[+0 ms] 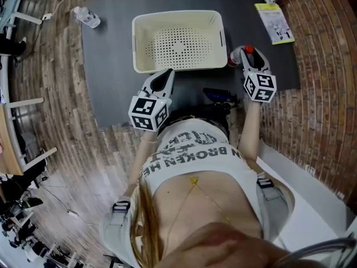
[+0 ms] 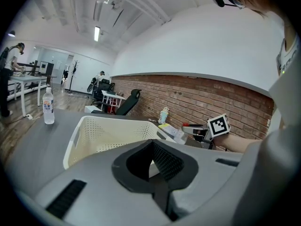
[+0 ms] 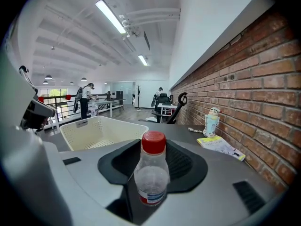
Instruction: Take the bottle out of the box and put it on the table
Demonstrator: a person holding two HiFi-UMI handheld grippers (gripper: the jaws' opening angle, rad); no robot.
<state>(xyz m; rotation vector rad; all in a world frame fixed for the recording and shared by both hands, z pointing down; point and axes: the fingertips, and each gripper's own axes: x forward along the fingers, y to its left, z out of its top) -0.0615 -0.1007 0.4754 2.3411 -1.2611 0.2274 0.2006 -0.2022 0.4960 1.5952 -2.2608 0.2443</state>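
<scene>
one box (image 1: 177,14), two bottles (image 3: 151,173) (image 1: 87,17): right hand-held gripper (image 1: 245,53) clamps one, left hand-held gripper (image 1: 166,74) closed.

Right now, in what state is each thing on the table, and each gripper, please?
basket: upright on the table, empty.
red-capped bottle: upright, cap on, held outside the basket.
right gripper: shut on the red-capped bottle.
left gripper: shut, empty, at the basket's near corner.
water bottle: upright, capped, standing apart from the basket.
booklet: closed, lying flat.
figurine: upright beside the booklet.
</scene>
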